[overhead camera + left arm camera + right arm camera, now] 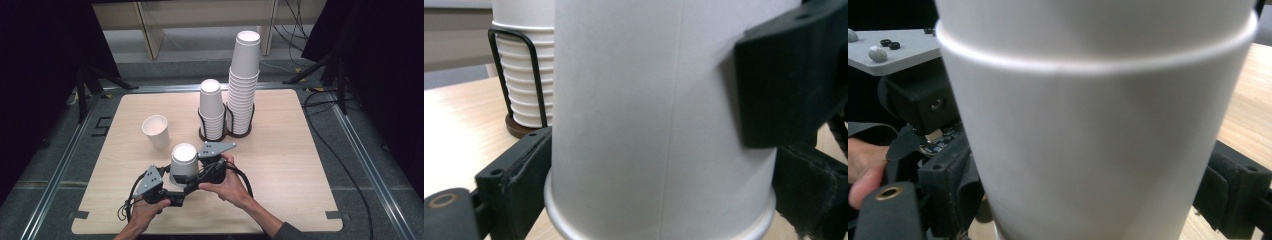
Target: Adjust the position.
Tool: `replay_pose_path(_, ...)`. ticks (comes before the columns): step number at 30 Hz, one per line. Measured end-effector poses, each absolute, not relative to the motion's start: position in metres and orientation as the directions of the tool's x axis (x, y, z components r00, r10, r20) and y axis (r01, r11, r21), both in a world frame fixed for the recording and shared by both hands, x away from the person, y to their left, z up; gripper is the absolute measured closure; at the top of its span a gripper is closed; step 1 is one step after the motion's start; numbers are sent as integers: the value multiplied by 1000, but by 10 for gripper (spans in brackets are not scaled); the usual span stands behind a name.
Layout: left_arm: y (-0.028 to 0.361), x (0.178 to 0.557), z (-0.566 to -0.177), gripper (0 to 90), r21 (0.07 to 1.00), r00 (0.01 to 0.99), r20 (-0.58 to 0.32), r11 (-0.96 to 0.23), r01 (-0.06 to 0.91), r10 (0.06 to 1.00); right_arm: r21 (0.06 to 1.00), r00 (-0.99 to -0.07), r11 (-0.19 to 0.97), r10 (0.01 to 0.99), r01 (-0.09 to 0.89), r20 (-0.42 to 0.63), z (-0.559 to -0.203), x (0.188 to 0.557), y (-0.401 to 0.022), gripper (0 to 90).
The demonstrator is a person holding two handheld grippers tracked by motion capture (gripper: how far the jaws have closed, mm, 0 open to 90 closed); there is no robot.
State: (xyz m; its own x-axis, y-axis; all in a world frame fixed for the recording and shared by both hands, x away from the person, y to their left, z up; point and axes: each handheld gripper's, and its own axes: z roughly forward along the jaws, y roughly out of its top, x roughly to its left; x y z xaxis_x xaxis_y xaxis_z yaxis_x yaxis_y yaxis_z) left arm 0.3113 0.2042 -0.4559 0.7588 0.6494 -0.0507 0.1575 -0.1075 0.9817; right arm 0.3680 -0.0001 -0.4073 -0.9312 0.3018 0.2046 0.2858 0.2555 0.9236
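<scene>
Inverted cup stack stands upright, base up.

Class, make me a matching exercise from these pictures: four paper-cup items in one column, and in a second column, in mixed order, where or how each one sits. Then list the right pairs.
Things
1. tall cup stack
2. short cup stack
3. lone cup
4. held cup

Places or states
A. mouth up, on the table left of the holders
B. upside down between both grippers
C. in the right-hand wire holder
D. in the left-hand wire holder

Pairs: 1-C, 2-D, 3-A, 4-B
</scene>
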Motion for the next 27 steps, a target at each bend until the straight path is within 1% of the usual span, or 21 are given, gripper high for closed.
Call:
replay_pose_path(2,205,311,-455,79,980,763,-33,-130,152,646,919,-933,267,294,291,210,-404,368,-1,134)
replay_pose_path(3,204,312,-456,81,980,766,-24,-135,143,643,923,-935,268,296,276,194,-402,368,-2,136)
replay_pose_path(6,206,311,-456,85,972,768,20,-193,136,641,925,-936,262,293,276,196,-394,369,-8,151)
replay_pose_path(7,206,311,-456,86,972,769,26,-195,129,638,923,-934,255,289,287,210,-392,369,-9,151)
replay_pose_path(8,207,311,-455,87,967,769,45,-221,127,637,924,-937,275,298,267,182,-388,371,-12,152)
replay_pose_path(9,207,311,-456,88,965,772,59,-233,117,633,917,-934,278,293,287,203,-386,370,-13,152)
replay_pose_path(11,206,311,-456,89,960,778,83,-258,104,623,917,-938,285,287,279,196,-383,371,-16,153)
replay_pose_path(12,207,310,-455,90,951,780,92,-286,114,619,917,-941,292,281,271,188,-383,372,-18,154)
replay_pose_path(13,206,310,-456,90,951,783,88,-286,118,616,913,-941,298,273,280,199,-382,372,-19,155)
replay_pose_path(15,205,309,-457,91,946,786,104,-304,110,609,905,-942,326,282,273,183,-380,372,-21,158)
replay_pose_path(16,206,309,-455,92,937,784,122,-332,112,608,902,-942,333,282,274,182,-380,372,-21,159)
replay_pose_path(20,206,308,-455,95,925,785,159,-369,93,598,889,-944,362,275,280,185,-379,373,-24,160)
replay_pose_path(21,208,307,-454,95,912,785,181,-400,92,592,885,-944,370,270,282,188,-379,373,-24,161)
replay_pose_path(23,207,307,-454,96,914,788,182,-398,85,588,878,-945,386,266,285,190,-380,373,-24,161)
replay_pose_path(27,208,305,-453,97,886,793,213,-455,89,571,873,-945,394,264,287,191,-381,373,-24,165)
